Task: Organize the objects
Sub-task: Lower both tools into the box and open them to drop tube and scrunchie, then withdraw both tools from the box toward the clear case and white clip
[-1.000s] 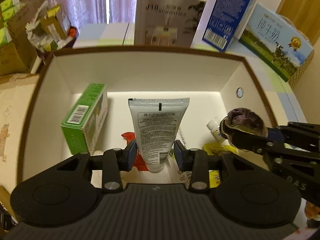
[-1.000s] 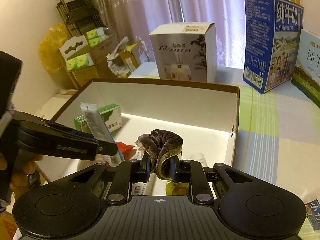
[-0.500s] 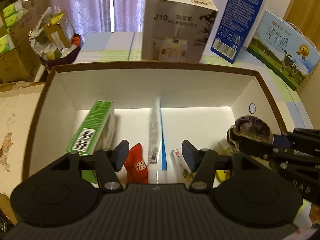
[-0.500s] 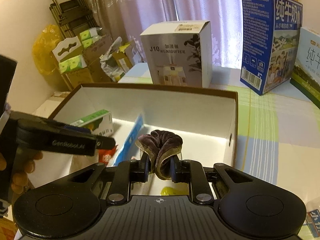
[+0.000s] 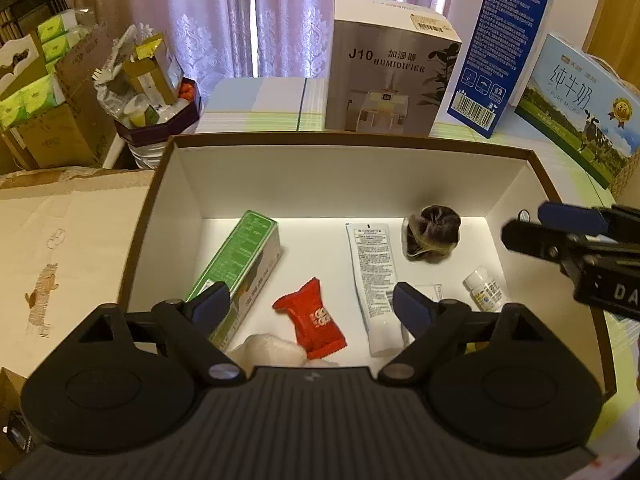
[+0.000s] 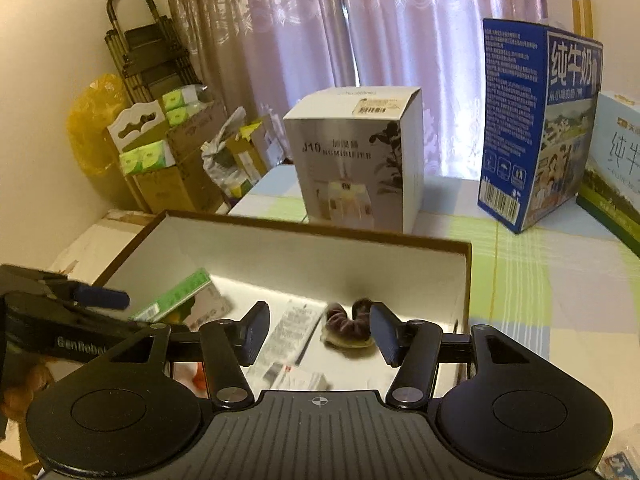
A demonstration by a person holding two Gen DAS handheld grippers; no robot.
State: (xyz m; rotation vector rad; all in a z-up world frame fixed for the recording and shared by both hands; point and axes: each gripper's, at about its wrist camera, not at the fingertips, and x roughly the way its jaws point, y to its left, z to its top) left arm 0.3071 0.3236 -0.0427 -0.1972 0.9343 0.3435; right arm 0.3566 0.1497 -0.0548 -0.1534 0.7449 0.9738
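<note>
While both claws hang wide and empty over the box (image 5: 360, 184), the tube (image 5: 374, 270) lies lengthwise ahead of the left claw (image 5: 310, 306), with the scrunchie (image 6: 350, 326) nearer the right claw (image 6: 318, 336)

The white carton (image 5: 390, 68) behind the tray reads "J10", three Chinese characters and "HUMIDIFIER" in both views; a barcode sticker sits on its top flap, digits too small to read. The blue carton (image 6: 536, 120) shows large white characters "纯牛奶" on its side, dense white Chinese print on the dark face and a barcode low down. The flat pale carton (image 5: 580, 108) reads "纯牛奶" with "PURE MILK" beneath, beside a gold medal badge. The right tool (image 5: 552, 228) carries white letters "DA" at the frame edge. The left tool (image 6: 100, 300) reads "GenRobot", partly covered. Print on the tube (image 5: 374, 272), the red sachet (image 5: 310, 320) and the small bottle (image 5: 482, 288) is illegible.
</note>
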